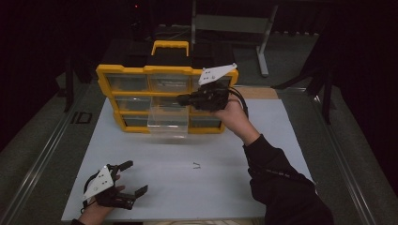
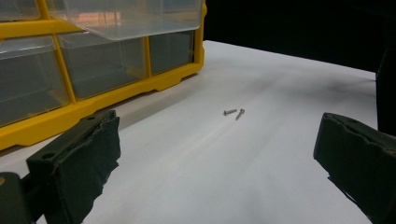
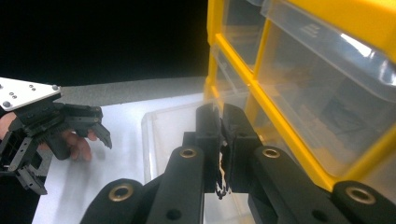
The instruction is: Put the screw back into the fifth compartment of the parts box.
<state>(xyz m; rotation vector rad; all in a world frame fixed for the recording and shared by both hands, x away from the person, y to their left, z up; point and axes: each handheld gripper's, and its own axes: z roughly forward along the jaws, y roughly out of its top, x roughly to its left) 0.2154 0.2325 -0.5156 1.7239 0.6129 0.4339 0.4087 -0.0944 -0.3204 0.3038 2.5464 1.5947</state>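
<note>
Drawer (image 1: 167, 123), clear plastic, stuck partway out of the yellow organizer (image 1: 123, 71), mid column, w/ its front drooping toward the table (image 1: 234, 187).

High view: right gripper (image 1: 180, 99) sat at the organizer's front, just above the open drawer, jaws clamped together w/ nothing visible between them. Right forearm ran up diagonally from the near right, wrist about level, jaws pointing left across the organizer's face. Left gripper (image 1: 133, 178) rested well short of the organizer near the table's front left, jaws spread, empty. Two small screws (image 1: 196, 164) lay on the table between the organizer and the near edge.

Left gripper view: pads (image 2: 79, 158) stood wide apart, low over the table; the screws (image 2: 234, 112) were ahead, apart from the organizer's (image 2: 154, 81) base.

Right gripper view: closed fingertips (image 3: 205, 121) sat right at the drawer's (image 3: 159, 126) rim, beside the organizer's (image 3: 280, 126) yellow frame; can't tell if they touched it.

Judgement: step looked like working the drawer, prob. pushing or lifting it. To do it well, keep the tips square on the front lip, move straight along the slot, support the sagging front so it doesn't tip or jam.
</note>
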